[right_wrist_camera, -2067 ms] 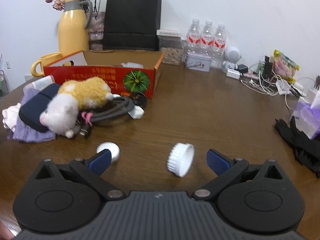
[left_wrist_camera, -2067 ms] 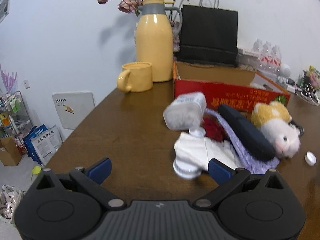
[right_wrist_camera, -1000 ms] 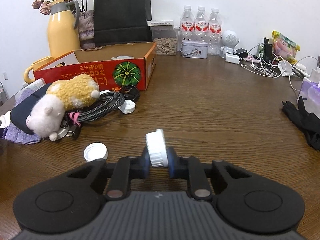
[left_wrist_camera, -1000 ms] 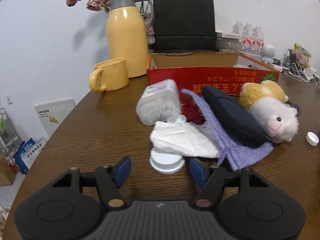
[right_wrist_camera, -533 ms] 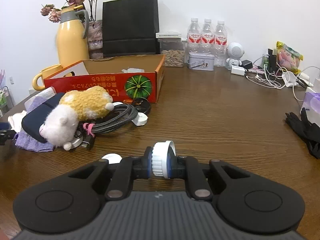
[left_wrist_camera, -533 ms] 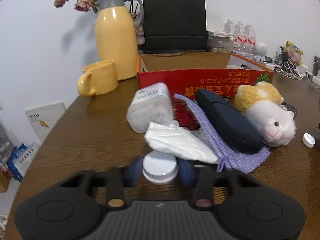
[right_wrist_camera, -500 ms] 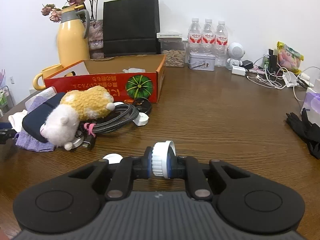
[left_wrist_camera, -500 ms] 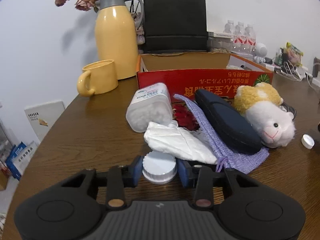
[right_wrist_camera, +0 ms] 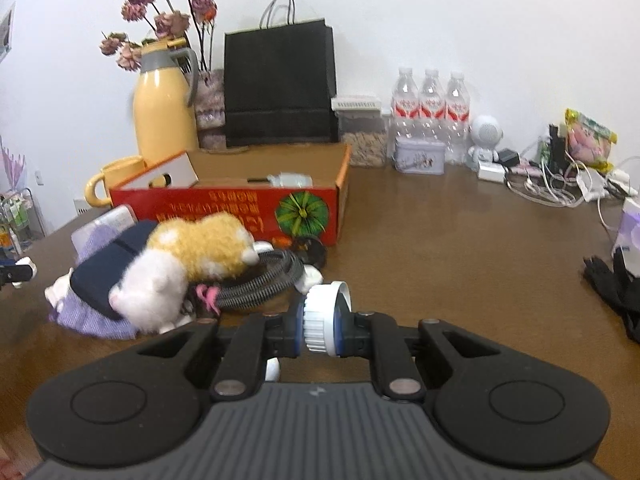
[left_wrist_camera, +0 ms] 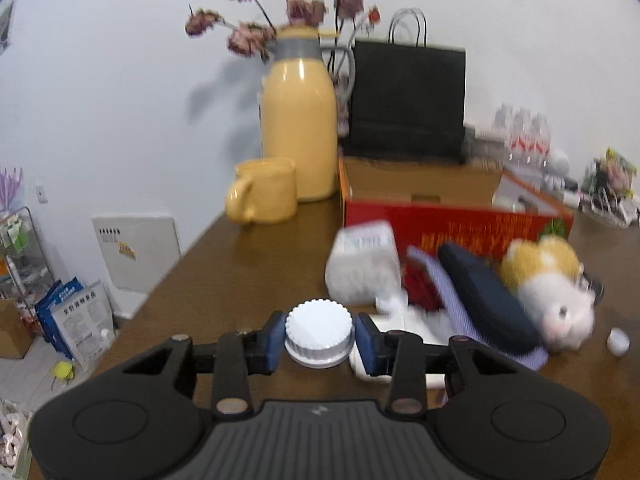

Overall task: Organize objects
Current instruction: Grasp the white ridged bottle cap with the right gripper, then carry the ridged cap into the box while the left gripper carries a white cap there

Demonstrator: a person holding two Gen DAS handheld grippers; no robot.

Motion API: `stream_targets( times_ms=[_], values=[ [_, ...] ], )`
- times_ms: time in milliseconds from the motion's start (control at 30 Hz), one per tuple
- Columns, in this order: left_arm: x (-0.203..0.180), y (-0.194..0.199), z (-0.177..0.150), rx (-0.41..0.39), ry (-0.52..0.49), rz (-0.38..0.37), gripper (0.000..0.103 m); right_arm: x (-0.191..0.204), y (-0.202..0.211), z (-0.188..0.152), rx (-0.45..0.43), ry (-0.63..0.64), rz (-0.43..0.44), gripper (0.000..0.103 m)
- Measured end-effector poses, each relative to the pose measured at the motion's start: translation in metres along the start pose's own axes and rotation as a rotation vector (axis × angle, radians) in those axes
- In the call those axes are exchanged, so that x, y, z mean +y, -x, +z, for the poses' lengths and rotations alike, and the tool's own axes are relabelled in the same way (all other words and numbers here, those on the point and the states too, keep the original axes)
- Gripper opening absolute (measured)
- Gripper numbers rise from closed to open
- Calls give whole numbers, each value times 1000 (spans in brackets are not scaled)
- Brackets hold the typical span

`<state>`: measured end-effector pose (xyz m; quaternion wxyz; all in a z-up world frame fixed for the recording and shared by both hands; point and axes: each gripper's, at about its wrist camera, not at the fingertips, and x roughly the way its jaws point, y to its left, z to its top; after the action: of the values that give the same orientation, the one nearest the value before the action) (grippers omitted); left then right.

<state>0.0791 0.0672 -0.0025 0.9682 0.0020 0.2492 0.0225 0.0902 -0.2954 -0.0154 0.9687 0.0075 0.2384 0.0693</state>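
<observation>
Motion blur over plush toy (left_wrist_camera: 554,296)

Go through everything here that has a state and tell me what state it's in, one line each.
left gripper: shut on a white ribbed cap, flat face up
right gripper: shut on a white ribbed lid, held on edge
red cardboard box: open at the top
yellow thermos jug: upright, lid on
water bottles: upright
plush toy: lying on its side
</observation>
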Motion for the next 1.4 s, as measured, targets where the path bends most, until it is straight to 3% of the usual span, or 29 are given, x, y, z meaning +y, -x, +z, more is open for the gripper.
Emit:
stream_targets(
  times_ms=[233, 467, 967, 1400],
  values=[
    [-21, -2, 44, -90, -18, -46, 36, 18, -17, 35, -62, 22, 39, 14],
    [-60, -36, 87, -139, -14, -90, 36, 42, -47, 72, -122, 33, 97, 14],
    [-91, -137, 145, -124, 20, -69, 36, 76, -146, 122, -108, 85, 153, 14],
    [-100, -192, 152, -52, -36, -38, 40, 77, -201, 124, -10, 119, 141, 15]
  ],
)
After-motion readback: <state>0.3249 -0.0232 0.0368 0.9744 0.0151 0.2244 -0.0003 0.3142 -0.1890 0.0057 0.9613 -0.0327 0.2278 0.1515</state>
